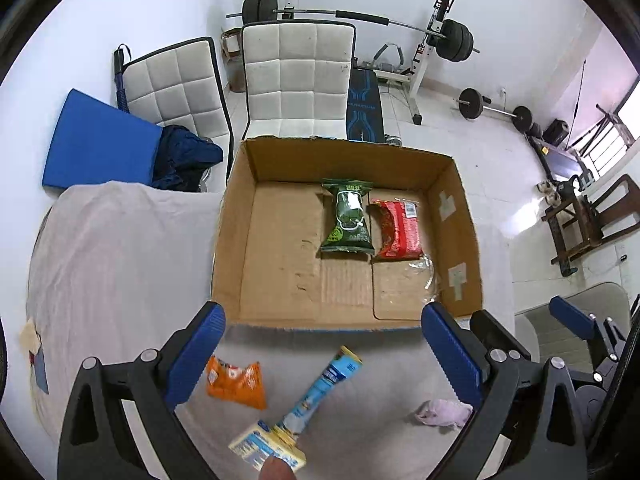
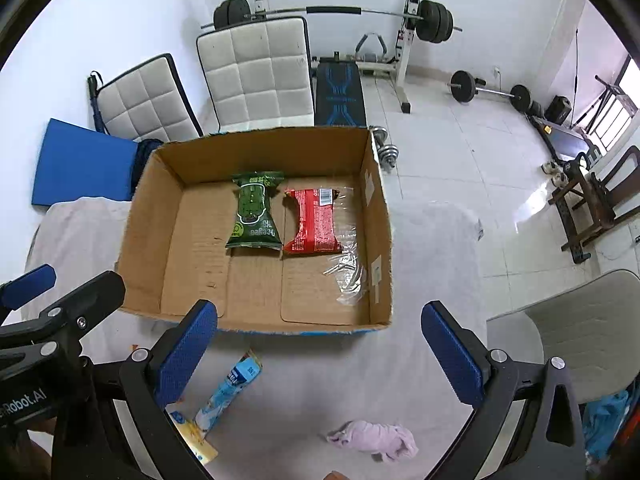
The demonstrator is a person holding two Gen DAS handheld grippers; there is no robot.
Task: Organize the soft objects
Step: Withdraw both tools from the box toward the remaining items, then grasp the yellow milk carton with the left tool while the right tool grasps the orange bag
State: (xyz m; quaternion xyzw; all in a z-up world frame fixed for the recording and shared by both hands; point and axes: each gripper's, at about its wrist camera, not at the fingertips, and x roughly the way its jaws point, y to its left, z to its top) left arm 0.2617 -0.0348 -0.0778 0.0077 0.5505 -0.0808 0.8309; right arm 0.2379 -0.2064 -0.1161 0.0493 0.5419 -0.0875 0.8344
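Note:
An open cardboard box sits on a table with a pale cloth. Inside lie a green snack bag and a red snack bag side by side. In front of the box lie an orange packet, a light-blue pouch, a yellow-and-blue packet and a crumpled pink cloth. My left gripper is open and empty above the pouch. My right gripper is open and empty above the pink cloth.
Crumpled clear plastic lies in the box's right corner. Two white padded chairs stand behind the table, with a blue mat at left. Weight bench and barbells stand at the far wall.

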